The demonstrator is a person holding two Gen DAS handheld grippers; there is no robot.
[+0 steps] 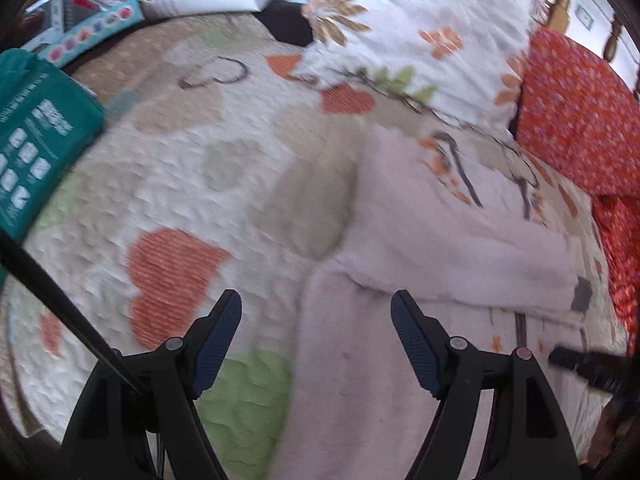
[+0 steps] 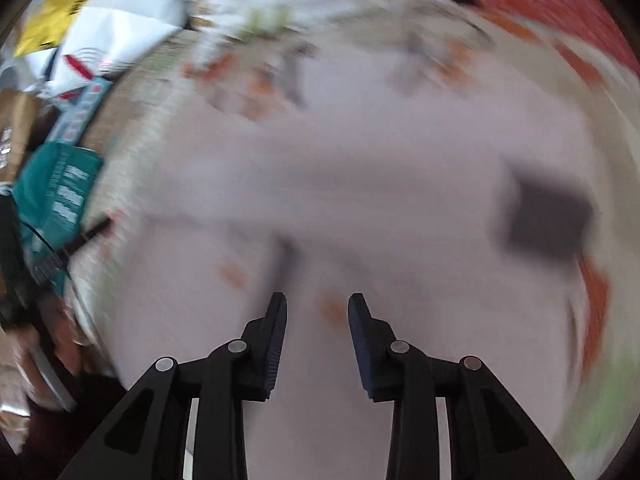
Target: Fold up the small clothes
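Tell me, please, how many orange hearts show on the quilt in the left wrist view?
3: a large heart near the left claw, two smaller ones by the floral pillow. Others may be hidden.

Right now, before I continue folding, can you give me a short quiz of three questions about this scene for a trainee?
1. True or false: the left gripper has its jaws closed on the pale pink garment.
2. Which thing lies at the far left of the quilt? A) a teal package B) a red pillow C) a floral pillow
3. Fill in: the dark patch sits on the ____ garment.

Key: 1 false, both grippers, also the right gripper, are open and hold nothing; 2 A; 3 pink.
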